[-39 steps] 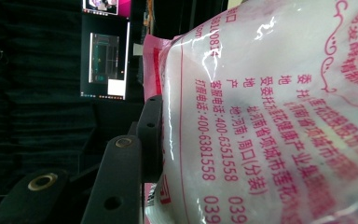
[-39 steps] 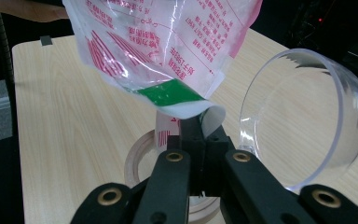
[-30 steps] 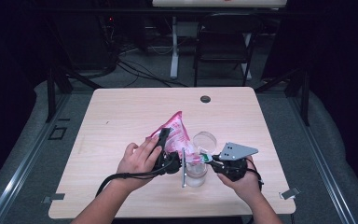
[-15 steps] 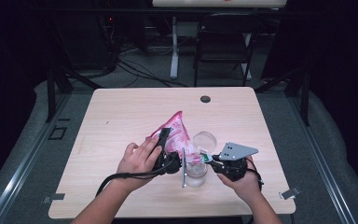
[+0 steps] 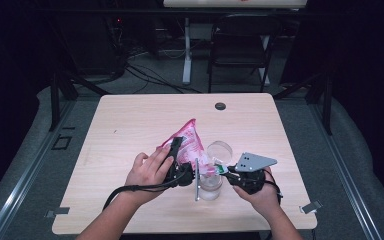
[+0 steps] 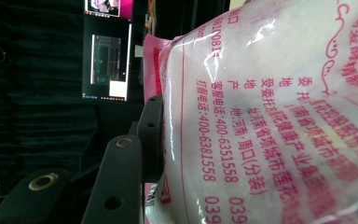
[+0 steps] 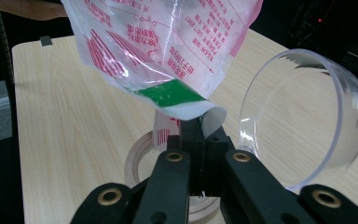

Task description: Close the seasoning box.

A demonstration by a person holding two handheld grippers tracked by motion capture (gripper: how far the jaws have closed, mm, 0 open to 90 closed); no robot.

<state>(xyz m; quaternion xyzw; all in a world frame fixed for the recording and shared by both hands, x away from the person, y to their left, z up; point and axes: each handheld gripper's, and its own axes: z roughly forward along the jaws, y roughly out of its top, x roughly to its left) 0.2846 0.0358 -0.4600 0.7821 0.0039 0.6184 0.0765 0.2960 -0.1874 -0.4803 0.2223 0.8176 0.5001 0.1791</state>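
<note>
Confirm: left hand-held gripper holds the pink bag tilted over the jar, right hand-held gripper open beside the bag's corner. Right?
Not quite. The right hand-held gripper is shut on the bag's corner, not open beside it; the right gripper view shows its jaws pinching the folded corner below the green strip. The rest stands: the left hand-held gripper holds the bag tilted over the jar.
</note>
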